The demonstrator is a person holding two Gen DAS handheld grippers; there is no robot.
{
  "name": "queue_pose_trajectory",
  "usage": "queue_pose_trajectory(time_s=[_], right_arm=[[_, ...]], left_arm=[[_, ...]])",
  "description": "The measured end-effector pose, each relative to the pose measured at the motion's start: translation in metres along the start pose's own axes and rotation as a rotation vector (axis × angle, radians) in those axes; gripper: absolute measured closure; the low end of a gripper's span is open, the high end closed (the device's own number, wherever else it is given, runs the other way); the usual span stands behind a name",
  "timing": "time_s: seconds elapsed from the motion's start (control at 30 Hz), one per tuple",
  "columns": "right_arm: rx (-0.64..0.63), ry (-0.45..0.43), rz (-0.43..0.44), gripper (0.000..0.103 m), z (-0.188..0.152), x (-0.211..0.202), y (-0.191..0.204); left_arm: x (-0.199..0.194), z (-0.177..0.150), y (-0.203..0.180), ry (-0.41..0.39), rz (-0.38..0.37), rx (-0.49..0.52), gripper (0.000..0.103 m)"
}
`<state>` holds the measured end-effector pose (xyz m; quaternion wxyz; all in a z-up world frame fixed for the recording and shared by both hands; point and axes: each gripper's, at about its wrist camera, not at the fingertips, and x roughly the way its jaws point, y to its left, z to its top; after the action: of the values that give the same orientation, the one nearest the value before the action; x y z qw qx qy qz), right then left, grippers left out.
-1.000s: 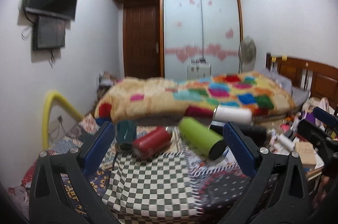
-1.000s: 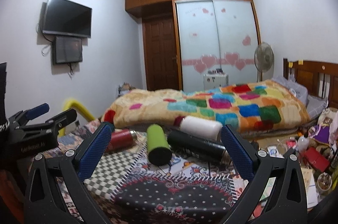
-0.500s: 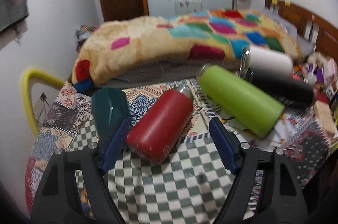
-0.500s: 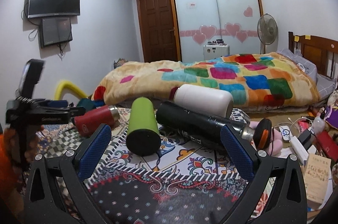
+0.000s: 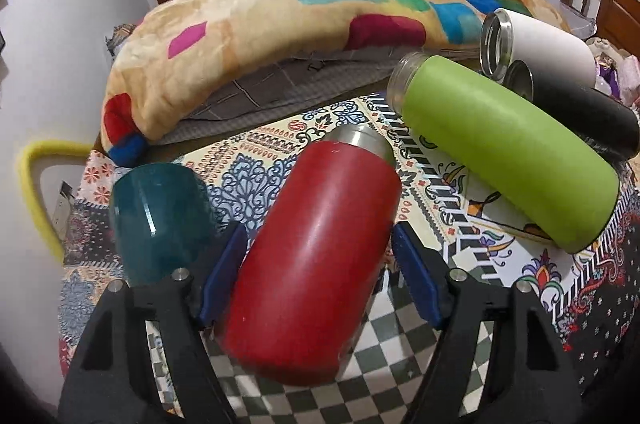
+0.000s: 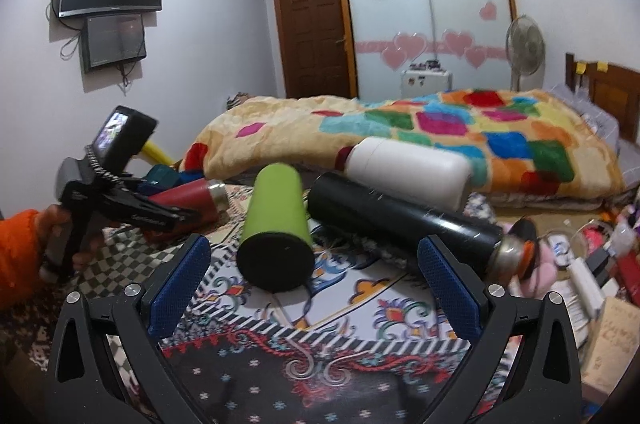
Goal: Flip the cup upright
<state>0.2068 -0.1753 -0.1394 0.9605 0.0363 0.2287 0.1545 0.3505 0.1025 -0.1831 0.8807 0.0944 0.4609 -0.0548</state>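
A red cup [image 5: 316, 224] lies on its side on the patterned table cloth [image 5: 256, 167], its steel rim pointing away. My left gripper [image 5: 316, 256] straddles it with a blue pad on each side, close to the body; the jaws are open and contact is not clear. The red cup [image 6: 192, 197] and the left gripper [image 6: 160, 218] also show at the left of the right wrist view. My right gripper [image 6: 314, 276] is open and empty, just in front of the base of a lying green cup [image 6: 276, 224].
A green cup [image 5: 504, 147], a black bottle [image 5: 580, 111] and a white cup [image 5: 540, 43] lie on their sides to the right. A teal cup [image 5: 158, 216] stands upside down left of the red one. A bed with a colourful blanket [image 5: 304, 7] lies behind the table.
My left gripper has moved forward and down until its pads flank the red cup, and its jaws have narrowed. My right gripper has edged closer to the green cup.
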Motion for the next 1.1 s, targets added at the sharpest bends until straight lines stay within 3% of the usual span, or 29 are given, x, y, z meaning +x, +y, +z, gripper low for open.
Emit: queue_pose_trajectory(time_s=[0.13, 0.2, 0.47, 0.87, 1.1], right_arm=[[-0.007, 0.011, 0.003, 0.000, -0.004, 0.003, 0.004], [-0.013, 0.010, -0.002, 0.000, -0.005, 0.002, 0.005], [-0.022, 0.006, -0.029, 0.000, -0.004, -0.002, 0.003], [-0.032, -0.030, -0.041, 0.000, 0.004, -0.031, 0.008], [-0.036, -0.051, -0.050, 0.000, 0.007, -0.055, 0.012]], left_arm=[[0.011, 0.004, 0.001, 0.042, -0.025, -0.002, 0.030], [0.017, 0.003, -0.004, 0.070, -0.037, 0.011, 0.039], [0.011, 0.000, -0.014, 0.047, -0.007, 0.020, 0.041], [-0.079, -0.037, -0.035, -0.052, -0.009, 0.020, 0.042], [-0.116, -0.063, -0.069, -0.100, -0.073, 0.040, 0.042]])
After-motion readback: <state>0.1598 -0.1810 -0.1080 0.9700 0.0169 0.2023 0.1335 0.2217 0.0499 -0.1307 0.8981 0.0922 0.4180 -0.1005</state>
